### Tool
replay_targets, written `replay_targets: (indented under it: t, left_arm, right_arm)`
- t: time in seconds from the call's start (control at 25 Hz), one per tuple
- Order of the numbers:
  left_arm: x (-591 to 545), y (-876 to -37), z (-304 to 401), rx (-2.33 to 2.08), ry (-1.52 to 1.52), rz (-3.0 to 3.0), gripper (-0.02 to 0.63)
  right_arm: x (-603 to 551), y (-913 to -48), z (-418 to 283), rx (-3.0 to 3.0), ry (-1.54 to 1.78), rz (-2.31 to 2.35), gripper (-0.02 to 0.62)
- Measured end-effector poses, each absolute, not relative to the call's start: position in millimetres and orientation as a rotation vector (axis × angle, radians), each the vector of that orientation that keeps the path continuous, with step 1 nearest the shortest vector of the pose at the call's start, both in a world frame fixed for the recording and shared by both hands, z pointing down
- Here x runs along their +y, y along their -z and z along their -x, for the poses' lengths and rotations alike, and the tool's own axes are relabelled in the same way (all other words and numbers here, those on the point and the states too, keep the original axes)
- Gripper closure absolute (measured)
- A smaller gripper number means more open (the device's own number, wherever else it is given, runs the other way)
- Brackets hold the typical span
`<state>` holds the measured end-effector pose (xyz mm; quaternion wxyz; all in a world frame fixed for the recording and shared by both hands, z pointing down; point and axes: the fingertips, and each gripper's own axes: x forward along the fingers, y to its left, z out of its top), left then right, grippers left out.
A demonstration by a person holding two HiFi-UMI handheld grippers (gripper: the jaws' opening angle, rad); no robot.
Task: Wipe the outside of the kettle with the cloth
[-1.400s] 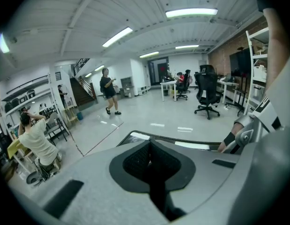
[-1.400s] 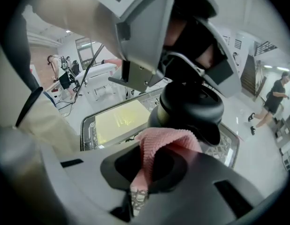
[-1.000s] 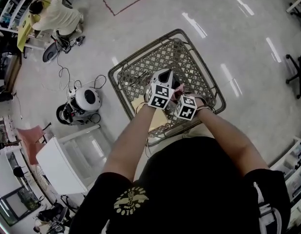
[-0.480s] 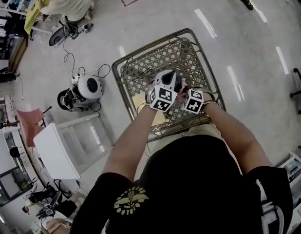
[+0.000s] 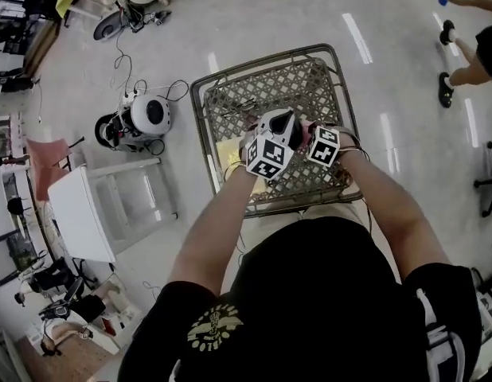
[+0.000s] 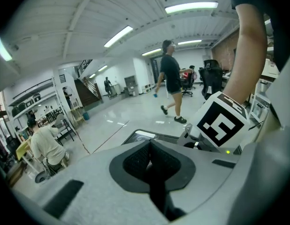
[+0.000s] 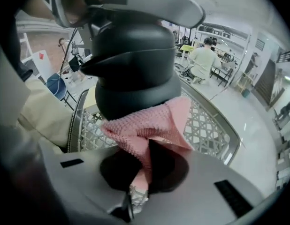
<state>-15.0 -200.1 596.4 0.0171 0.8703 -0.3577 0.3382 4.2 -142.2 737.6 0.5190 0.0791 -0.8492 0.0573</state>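
Right gripper view shows your right tongs clenched on the pink cloth, which is pressed against the dark kettle on the lattice bench. Since a second ago you've swept them farther round it, so wiping looks under way. Your left tongs are closed, with nothing visible between them.

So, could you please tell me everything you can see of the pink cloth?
The pink cloth looks like soft, waffle-textured fabric, folded and bunched. The right gripper is shut on its lower part, and its upper fold lies against the lower body of the dark kettle, above the metal lattice surface.
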Motion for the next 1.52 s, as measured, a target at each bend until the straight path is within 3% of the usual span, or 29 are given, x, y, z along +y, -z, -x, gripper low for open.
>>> replay_targets:
  t: [0.36, 1.24, 1.52]
  left_arm:
    - [-201.2, -605.6, 18.0, -1.168, -1.102, -2.702, 0.601]
    - [-188.3, -612.0, 19.6, -0.995, -1.081, -2.761, 0.601]
    - [-191.3, -608.6, 16.5, -0.963, -1.066, -2.759, 0.601]
  right_arm:
    - [-173.6, -757.7, 0.6, -2.028, -0.08, -0.176, 0.575]
    - [-51.3, -753.2, 69.8, -2.151, -0.345, -0.213, 0.575]
    - [-68.6, -775.0, 48.3, -2.08, -0.342, -0.27, 0.575]
